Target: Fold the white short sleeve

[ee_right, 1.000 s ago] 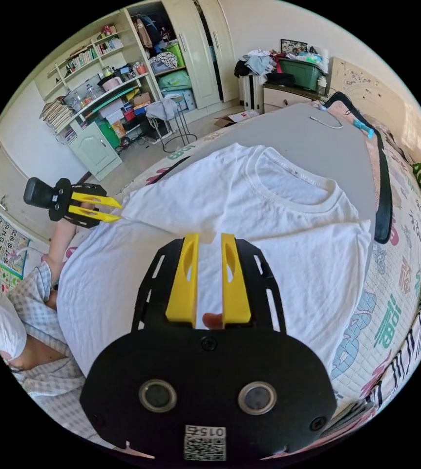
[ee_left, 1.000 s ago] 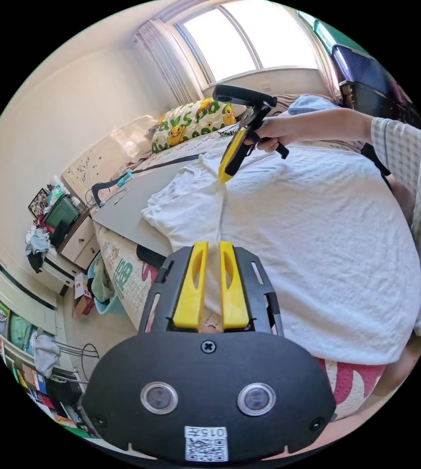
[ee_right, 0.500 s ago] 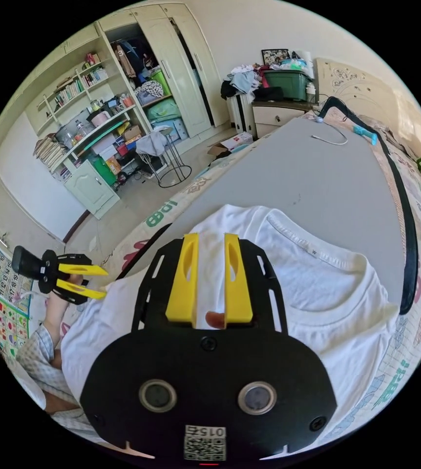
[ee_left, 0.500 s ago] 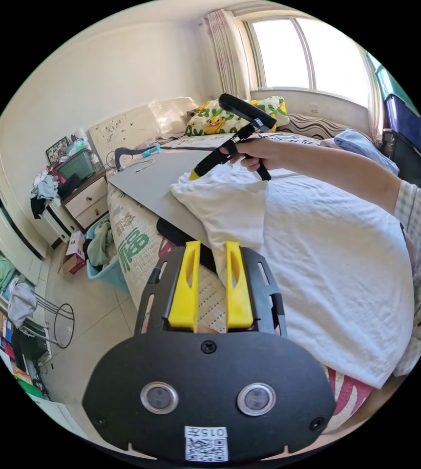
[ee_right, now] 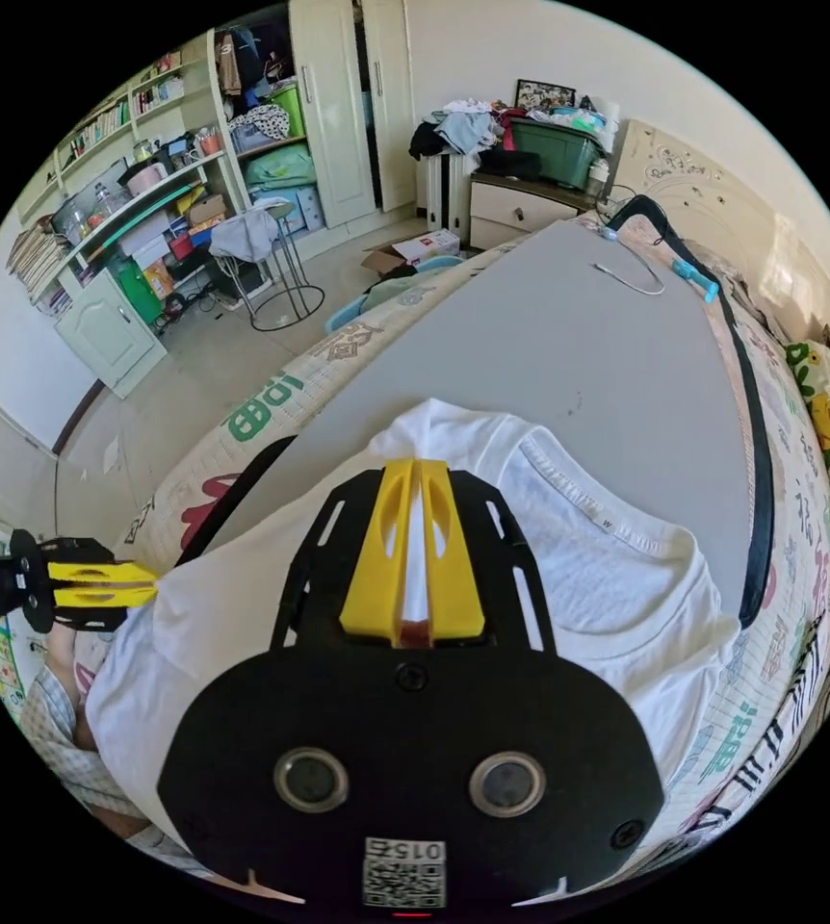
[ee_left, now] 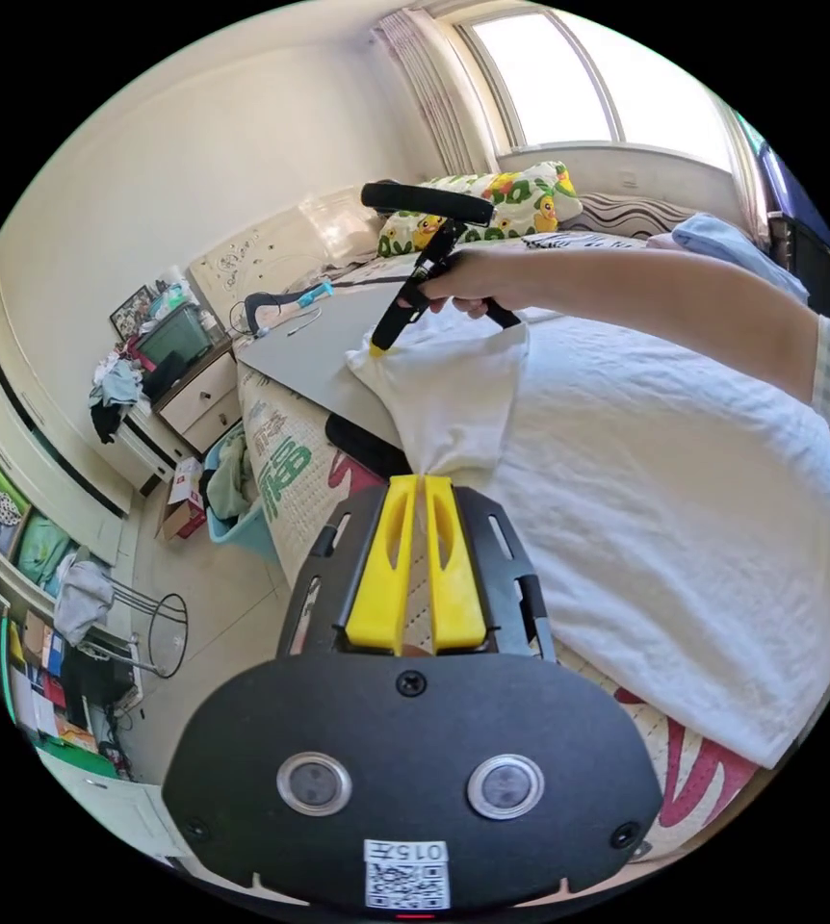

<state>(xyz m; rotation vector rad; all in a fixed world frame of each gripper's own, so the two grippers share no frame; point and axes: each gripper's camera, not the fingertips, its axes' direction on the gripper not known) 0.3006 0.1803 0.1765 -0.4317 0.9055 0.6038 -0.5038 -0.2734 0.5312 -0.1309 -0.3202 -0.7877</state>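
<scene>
A white short-sleeve shirt (ee_left: 685, 500) is lying spread across a bed (ee_right: 781, 674), its collar end resting on a grey board (ee_right: 569, 337). The shirt's long axis is running from the person's body toward the collar. Along one side edge, both tongs are pinching cloth. The left tongs (ee_left: 415, 486) are closed narrowly on the sleeve nearer the person; the right tongs (ee_right: 413, 472), further along toward the shoulder, are clamped on the same edge. The shirt body is lying to one side of both tongs, probably where the edge gets folded.
</scene>
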